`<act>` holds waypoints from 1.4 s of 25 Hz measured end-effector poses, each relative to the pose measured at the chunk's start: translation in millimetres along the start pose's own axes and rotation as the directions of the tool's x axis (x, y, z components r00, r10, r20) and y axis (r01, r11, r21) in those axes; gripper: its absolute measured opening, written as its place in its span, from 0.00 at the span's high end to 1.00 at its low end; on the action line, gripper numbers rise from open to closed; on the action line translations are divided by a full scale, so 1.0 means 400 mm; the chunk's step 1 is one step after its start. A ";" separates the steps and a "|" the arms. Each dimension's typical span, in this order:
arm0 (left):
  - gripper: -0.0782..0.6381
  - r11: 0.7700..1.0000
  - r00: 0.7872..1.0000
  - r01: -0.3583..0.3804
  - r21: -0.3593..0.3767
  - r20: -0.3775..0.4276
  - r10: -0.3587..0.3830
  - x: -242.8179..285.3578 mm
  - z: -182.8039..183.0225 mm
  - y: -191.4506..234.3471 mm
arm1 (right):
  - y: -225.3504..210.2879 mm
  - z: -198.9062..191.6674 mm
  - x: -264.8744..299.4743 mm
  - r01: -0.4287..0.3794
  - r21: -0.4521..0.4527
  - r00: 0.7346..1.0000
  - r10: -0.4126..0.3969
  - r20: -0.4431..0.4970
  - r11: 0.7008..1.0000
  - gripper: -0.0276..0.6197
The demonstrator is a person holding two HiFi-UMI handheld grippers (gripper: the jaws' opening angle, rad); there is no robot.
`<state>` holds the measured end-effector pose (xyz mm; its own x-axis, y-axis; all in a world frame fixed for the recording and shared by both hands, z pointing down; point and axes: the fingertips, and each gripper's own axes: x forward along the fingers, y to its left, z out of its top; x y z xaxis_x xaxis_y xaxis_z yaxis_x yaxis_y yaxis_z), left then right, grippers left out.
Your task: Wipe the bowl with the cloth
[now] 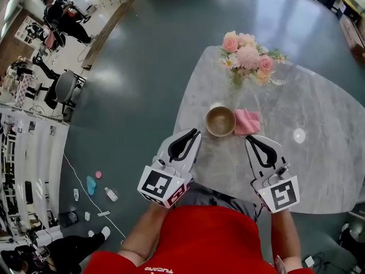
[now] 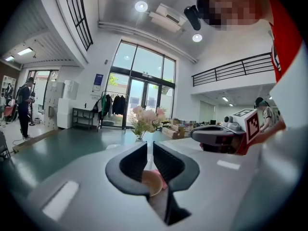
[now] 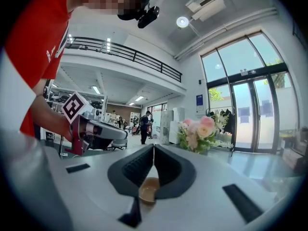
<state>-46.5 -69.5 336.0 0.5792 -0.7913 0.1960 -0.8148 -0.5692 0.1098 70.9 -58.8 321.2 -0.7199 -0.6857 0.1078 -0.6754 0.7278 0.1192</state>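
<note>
— Head view: where did we find the cloth?
— On the surface, touching the bowl on its right, nearest our right tongs, closed and empty. Our left tongs, all but closed, faced the bowl.

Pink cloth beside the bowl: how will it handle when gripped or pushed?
The cloth lies flat and thin, so it is probably floppy and should drape once lifted. Likely light; it may slide or bunch on the smooth table rather than push cleanly.
</note>
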 end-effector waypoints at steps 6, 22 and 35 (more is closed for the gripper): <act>0.77 0.997 0.997 0.029 -0.078 -0.074 -0.035 0.062 -0.060 0.073 | -0.027 -0.073 0.058 0.032 -0.027 0.993 -0.035 -0.113 0.999 0.95; 0.68 0.964 0.949 0.025 -0.266 -0.296 -0.106 0.181 -0.248 0.148 | -0.067 -0.263 0.128 0.068 -0.010 0.941 -0.068 -0.331 0.998 0.88; 0.63 0.865 0.903 -0.070 -0.496 -0.401 -0.157 0.249 -0.365 0.163 | -0.093 -0.454 0.158 -0.017 -0.046 0.822 -0.012 -0.569 0.999 0.75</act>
<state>-45.6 -152.9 504.8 0.6406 -0.5356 0.5502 -0.7579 -0.3262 0.5649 79.7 -131.6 502.8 -0.4930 -0.5798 0.6487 -0.6549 0.7381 0.1621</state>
